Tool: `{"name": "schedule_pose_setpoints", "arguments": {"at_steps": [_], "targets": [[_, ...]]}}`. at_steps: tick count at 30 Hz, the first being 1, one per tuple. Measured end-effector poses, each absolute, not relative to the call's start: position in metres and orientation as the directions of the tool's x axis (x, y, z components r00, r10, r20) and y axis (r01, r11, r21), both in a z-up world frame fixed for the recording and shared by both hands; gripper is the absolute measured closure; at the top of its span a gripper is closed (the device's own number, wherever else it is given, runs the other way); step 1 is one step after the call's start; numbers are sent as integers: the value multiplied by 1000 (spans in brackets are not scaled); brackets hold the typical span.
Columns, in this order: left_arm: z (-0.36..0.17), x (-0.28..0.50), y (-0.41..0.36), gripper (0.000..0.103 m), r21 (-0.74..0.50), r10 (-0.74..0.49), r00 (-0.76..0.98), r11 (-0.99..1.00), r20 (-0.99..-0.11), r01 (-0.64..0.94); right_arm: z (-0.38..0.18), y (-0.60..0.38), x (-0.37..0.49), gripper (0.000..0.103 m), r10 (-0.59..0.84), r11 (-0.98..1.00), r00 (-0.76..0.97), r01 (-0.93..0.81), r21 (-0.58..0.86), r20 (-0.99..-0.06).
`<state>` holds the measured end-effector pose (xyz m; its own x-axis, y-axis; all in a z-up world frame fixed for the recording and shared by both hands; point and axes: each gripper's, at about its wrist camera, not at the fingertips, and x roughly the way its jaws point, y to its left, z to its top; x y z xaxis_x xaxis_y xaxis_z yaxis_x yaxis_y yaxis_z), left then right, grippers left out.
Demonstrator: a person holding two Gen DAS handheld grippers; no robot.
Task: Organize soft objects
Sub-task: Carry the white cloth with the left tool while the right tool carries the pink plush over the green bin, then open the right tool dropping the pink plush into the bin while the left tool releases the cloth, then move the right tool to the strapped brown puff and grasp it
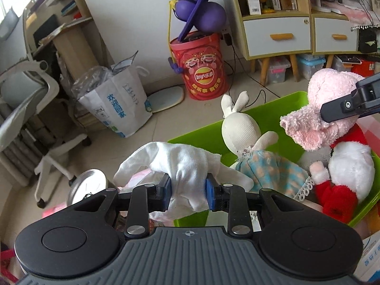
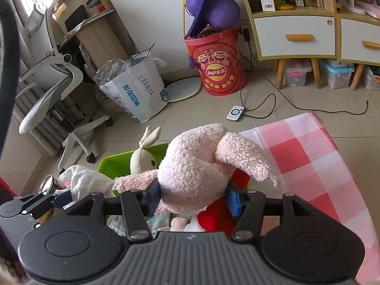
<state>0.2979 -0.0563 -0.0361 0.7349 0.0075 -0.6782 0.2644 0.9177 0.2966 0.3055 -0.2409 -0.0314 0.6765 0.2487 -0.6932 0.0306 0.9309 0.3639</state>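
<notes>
My left gripper is shut on a white cloth and holds it at the near left edge of a green bin. In the bin a cream rabbit doll in a blue dress stands upright beside a pink pig plush in red clothes. My right gripper is shut on the pig plush's head, over the bin; it also shows in the left wrist view. The white cloth and the left gripper show at the lower left of the right wrist view.
The bin stands on a table with a red and white checked cloth. A round metal clock lies left of the bin. On the floor are a red Lay's bucket, a white paper bag, an office chair and cabinets.
</notes>
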Motion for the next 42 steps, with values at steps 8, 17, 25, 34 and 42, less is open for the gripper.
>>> {"name": "schedule_pose_setpoints", "arguments": {"at_steps": [8,17,25,34,42], "targets": [[-32,293,-54,40,272,-11,755,929,-656,250,-28,-243,302,46,263,922,686,28,386,-678],[-19,270,-47,23,254,-1,755,941,-656,222,-15,-251,276,46,267,913,687,45,406,-676],[-2,225,-29,13,203,-20,749,957,-662,205,13,-246,225,37,291,910,700,6,414,-652],[-6,160,0,5,97,-84,716,973,-693,208,11,-223,167,30,319,895,696,2,446,-643],[-21,119,23,5,41,-89,681,984,-727,172,-1,-198,126,29,320,900,677,2,436,-663]]}}
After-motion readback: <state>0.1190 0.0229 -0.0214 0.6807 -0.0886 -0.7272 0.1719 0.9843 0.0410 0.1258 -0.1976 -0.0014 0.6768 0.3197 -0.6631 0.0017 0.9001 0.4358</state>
